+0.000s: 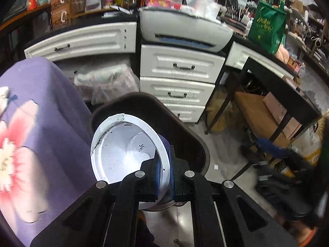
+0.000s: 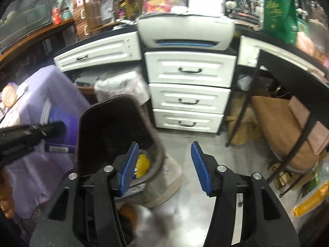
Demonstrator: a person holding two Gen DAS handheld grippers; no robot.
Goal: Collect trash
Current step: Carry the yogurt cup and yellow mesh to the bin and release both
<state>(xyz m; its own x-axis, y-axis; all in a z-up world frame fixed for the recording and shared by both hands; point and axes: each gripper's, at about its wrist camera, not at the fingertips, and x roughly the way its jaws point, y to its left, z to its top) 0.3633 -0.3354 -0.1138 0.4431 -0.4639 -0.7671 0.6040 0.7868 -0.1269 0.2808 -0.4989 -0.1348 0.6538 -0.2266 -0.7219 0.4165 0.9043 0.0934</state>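
Pinching the rim of a round white paper bowl (image 1: 123,150), our left gripper (image 1: 164,177) holds it tilted over the dark plastic bin (image 1: 191,140) directly ahead and below; our right gripper (image 2: 162,168), jaws spread and empty, hovers above that bin's near rim.

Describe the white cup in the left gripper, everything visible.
The white cup is a round disposable container, paper or plastic by its look, empty but for dark specks and a smear near its rim. It lies tilted, mouth toward the camera, over the open black bin. The left gripper pinches its wall between blue pads.
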